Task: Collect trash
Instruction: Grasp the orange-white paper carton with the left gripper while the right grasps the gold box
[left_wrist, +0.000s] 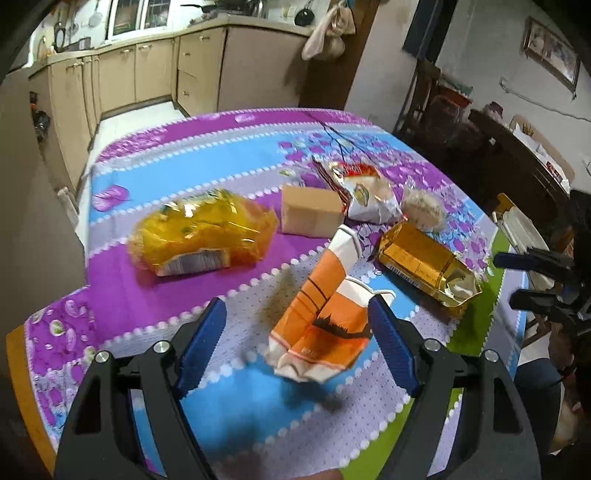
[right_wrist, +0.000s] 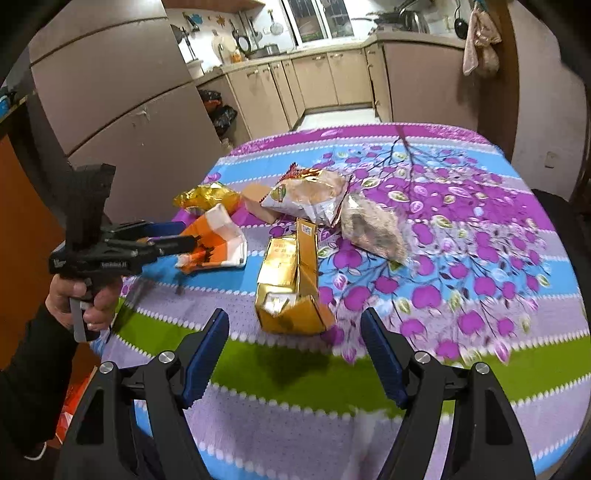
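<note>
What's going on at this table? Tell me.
A person is collecting trash off a table covered with a floral tablecloth, a hand-held gripper in each hand. The left hand-held gripper is open around an orange-and-white carton, not yet clamped. The right hand-held gripper is open in front of a gold carton.

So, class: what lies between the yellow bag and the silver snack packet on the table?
A small brown cardboard box sits between the yellow bag and the silver snack packet, clearest in the left wrist view.

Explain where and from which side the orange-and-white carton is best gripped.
Probably across the crushed, flattened body of the orange-and-white carton, coming from above and its near end. It lies tilted on the tablecloth, already between the open left gripper, whose pads face its two broad sides.
</note>
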